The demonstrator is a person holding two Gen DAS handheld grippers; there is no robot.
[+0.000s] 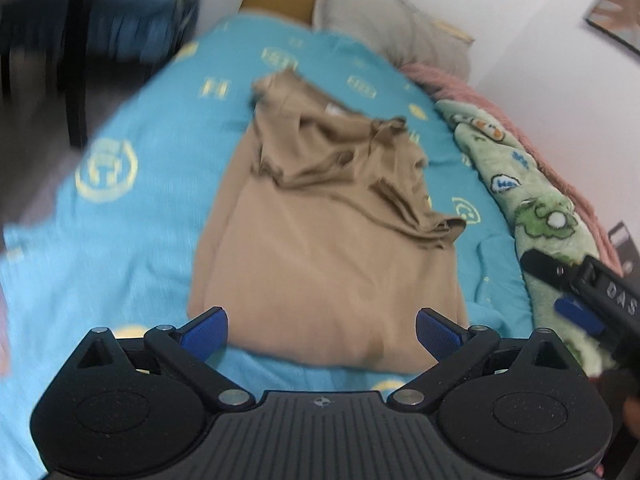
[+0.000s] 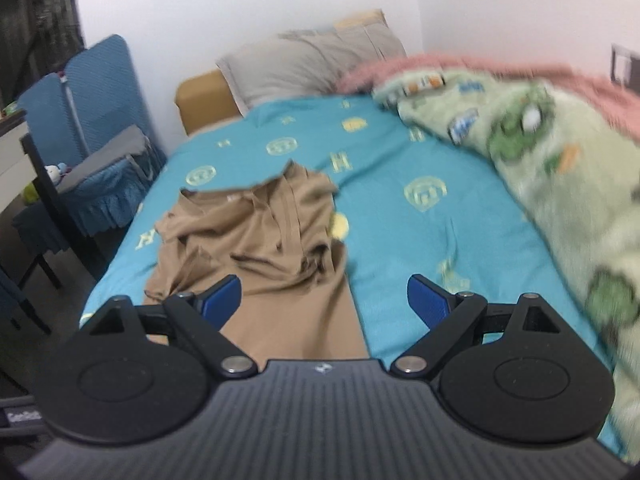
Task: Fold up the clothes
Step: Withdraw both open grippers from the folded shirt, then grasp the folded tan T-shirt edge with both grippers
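Note:
A tan garment (image 1: 320,248) lies on the turquoise bedsheet (image 1: 152,184). Its near part is flat and its far part is rumpled, with the sleeves folded inward. My left gripper (image 1: 322,334) is open and empty, hovering over the garment's near hem. The garment also shows in the right wrist view (image 2: 264,248), left of centre. My right gripper (image 2: 324,300) is open and empty above the garment's right edge and the sheet (image 2: 420,240). The right gripper's black body also shows in the left wrist view (image 1: 588,292), at the right edge.
A green cartoon-print blanket (image 2: 560,184) and a pink blanket (image 2: 500,66) are heaped along the bed's right side by the wall. A grey pillow (image 2: 304,64) lies at the head. Blue-covered chairs (image 2: 100,128) and a dark table stand left of the bed.

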